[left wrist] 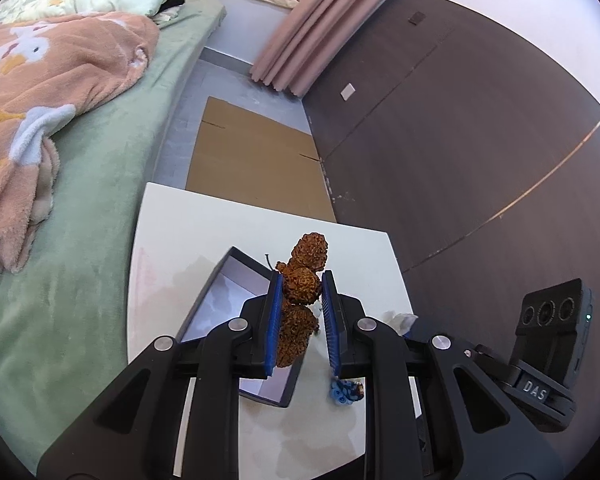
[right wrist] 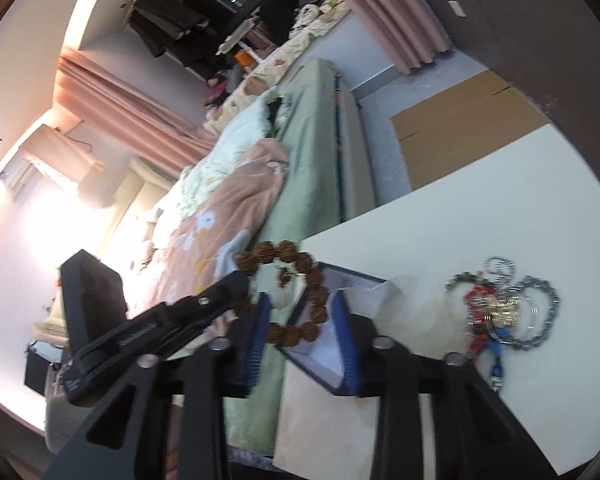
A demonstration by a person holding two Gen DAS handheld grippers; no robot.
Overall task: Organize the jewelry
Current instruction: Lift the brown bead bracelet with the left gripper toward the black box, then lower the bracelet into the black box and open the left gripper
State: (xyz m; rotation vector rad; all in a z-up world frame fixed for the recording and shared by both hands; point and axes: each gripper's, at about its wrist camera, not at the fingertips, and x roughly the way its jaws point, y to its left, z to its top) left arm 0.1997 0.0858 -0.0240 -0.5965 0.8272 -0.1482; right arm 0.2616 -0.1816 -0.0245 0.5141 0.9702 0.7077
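Gripping brown bead bracelet [left wrist: 300, 280] above box [left wrist: 236, 280]

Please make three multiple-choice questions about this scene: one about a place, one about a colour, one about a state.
1. Where does the open box stand?
A. on the white table
B. on the bed
C. on the cardboard

2. What colour are the beads of the bracelet?
A. green
B. brown
C. white

3. What is the left hand-held gripper doing?
A. standing open and empty
B. gripping the box
C. gripping the bracelet

Answers:
1 A, the box rests on the white table.
2 B, the beads are rough and brown.
3 C, its blue pads press the beads.
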